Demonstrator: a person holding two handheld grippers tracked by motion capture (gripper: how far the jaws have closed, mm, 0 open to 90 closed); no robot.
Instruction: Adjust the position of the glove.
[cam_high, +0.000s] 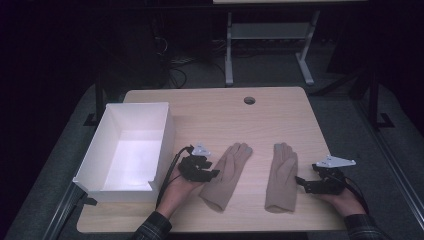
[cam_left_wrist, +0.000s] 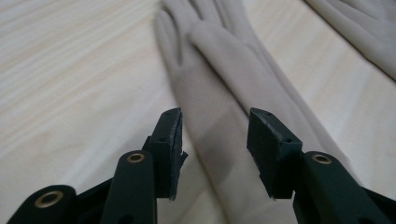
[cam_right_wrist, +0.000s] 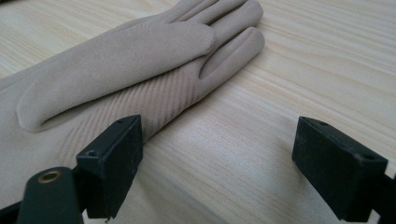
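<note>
Left gripper (cam_left_wrist: 215, 154) part-open astride flat beige fabric left glove (cam_left_wrist: 219, 93), unpinched; right gripper (cam_right_wrist: 217, 172) gaping beside right glove (cam_right_wrist: 130, 60): lower fingertips (cam_left_wrist: 170, 140), close mid-cuff.

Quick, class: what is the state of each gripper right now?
Left gripper: jaws open, holding nothing, astride the left glove.
Right gripper: jaws wide open, holding nothing, beside the right glove.

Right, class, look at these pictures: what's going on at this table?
A person holds a gripper in each hand beside two beige gloves lying flat on the wooden table. The left gripper stands open at the left glove, the right gripper open at the right glove. A white box stands on the left.
</note>
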